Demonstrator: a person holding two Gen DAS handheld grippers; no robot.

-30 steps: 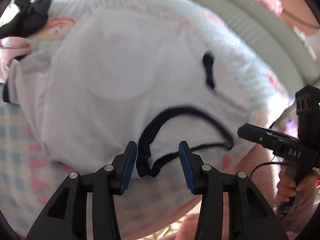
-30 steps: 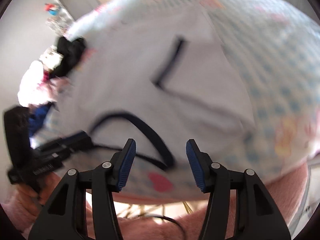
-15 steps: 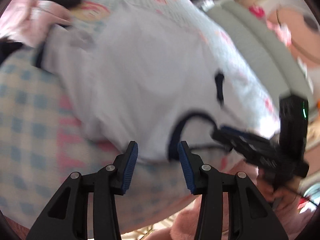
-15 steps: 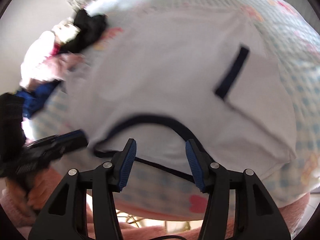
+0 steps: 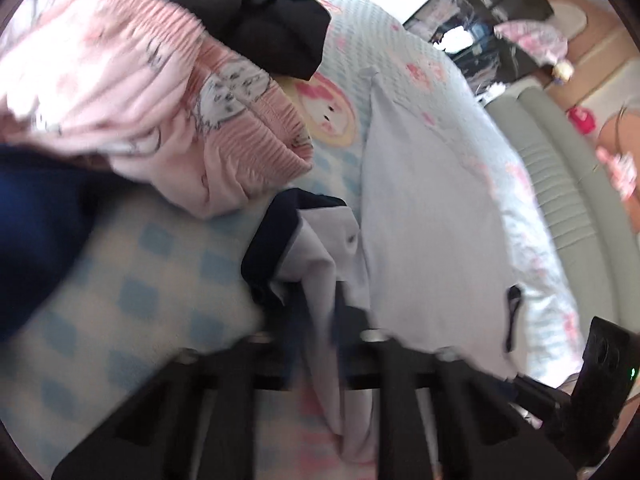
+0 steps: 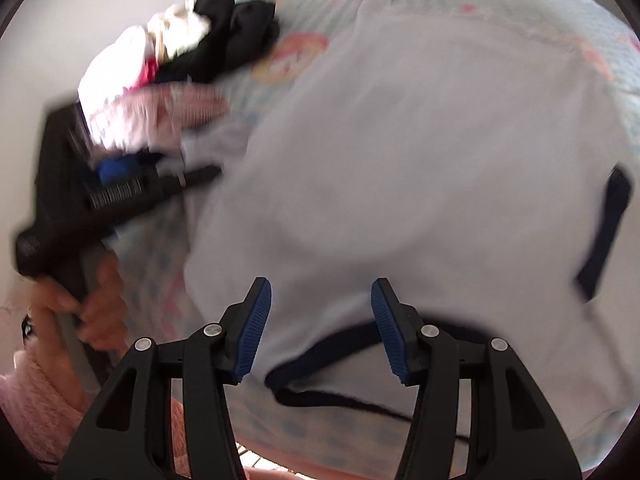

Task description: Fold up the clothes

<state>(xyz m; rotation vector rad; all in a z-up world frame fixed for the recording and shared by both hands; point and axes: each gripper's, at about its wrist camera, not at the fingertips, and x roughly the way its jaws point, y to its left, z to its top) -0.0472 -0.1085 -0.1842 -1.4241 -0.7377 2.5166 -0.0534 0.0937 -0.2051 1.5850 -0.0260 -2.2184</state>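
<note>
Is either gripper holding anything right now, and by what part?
Left gripper grips the white shirt by its navy-trimmed sleeve. Right gripper is open, holding nothing.

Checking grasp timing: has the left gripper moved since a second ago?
Yes. The left gripper went from the navy neckline to the sleeve beside the pink clothes, now shut on it.

The left claw (image 5: 316,332) has moved to the shirt's sleeve (image 5: 316,248) and clamped it.
</note>
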